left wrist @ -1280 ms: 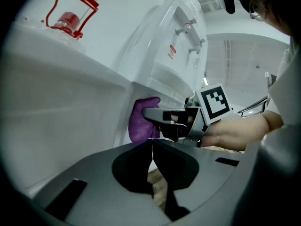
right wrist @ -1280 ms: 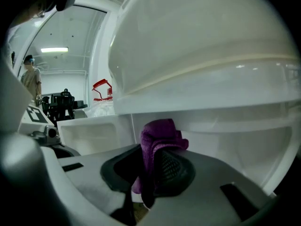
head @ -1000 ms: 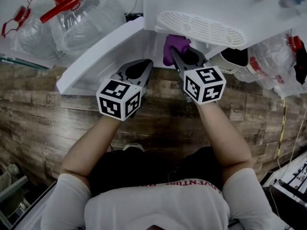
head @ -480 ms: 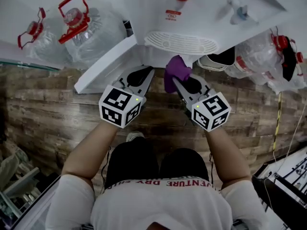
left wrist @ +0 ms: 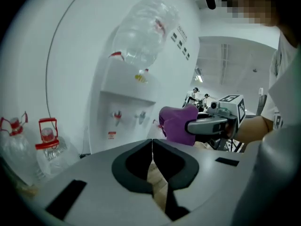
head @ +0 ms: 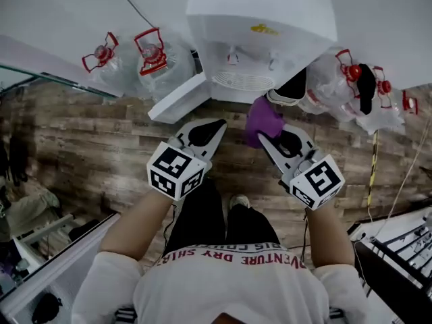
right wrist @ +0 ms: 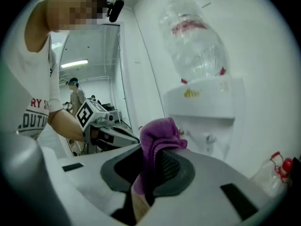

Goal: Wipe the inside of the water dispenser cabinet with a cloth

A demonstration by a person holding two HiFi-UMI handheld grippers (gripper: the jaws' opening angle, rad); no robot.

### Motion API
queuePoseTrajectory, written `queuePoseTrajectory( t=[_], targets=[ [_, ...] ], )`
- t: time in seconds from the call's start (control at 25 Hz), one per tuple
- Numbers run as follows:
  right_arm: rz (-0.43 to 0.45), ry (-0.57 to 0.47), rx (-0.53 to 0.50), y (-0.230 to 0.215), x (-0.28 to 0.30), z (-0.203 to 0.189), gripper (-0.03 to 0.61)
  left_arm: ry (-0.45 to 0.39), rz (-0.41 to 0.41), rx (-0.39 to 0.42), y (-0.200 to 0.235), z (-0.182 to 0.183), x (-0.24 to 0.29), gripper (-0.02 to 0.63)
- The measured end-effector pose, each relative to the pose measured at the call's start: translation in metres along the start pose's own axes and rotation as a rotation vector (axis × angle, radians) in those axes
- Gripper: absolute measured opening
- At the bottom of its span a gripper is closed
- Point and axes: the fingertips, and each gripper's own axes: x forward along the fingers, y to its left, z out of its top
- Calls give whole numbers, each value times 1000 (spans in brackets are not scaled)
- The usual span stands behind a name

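Note:
The white water dispenser (head: 260, 19) stands ahead of me on the floor, its lower cabinet door (head: 177, 98) swung open to the left. My right gripper (head: 264, 138) is shut on a purple cloth (head: 263, 119), held in front of the cabinet and apart from it. In the right gripper view the cloth (right wrist: 159, 133) bunches up between the jaws of that gripper (right wrist: 150, 150). My left gripper (head: 221, 123) is shut and holds nothing, level with the right one; its jaws (left wrist: 152, 141) meet in the left gripper view. The inside of the cabinet is hidden.
Several empty water bottles with red caps lie left (head: 128, 63) and right (head: 351, 86) of the dispenser. A full bottle (left wrist: 146, 32) sits upside down on top of it. A dark-mouthed container (head: 291, 86) rests by its right side. A thin cable (head: 371, 167) runs over the wooden floor (head: 81, 140).
Both grippers have drawn back from the cabinet, the cloth coming out with the right one. The head view has risen, so the whole dispenser shows smaller and farther.

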Motion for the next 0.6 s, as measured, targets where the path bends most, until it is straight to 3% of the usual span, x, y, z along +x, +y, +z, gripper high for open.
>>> queuePoseTrajectory(
  t=[0.16,0.32,0.6],
  targets=[
    [27,-60,-21,39,-62,96,63,-34,-4,-6,-57,83,-60,28],
    [-6,-100,-75,58,-122,172,63,-107,-17,34,-113,160,-107,28],
    [-56,-240,-70,80,-209,258,63,-247,-68,56,-197,242,-158,28]
  ],
)
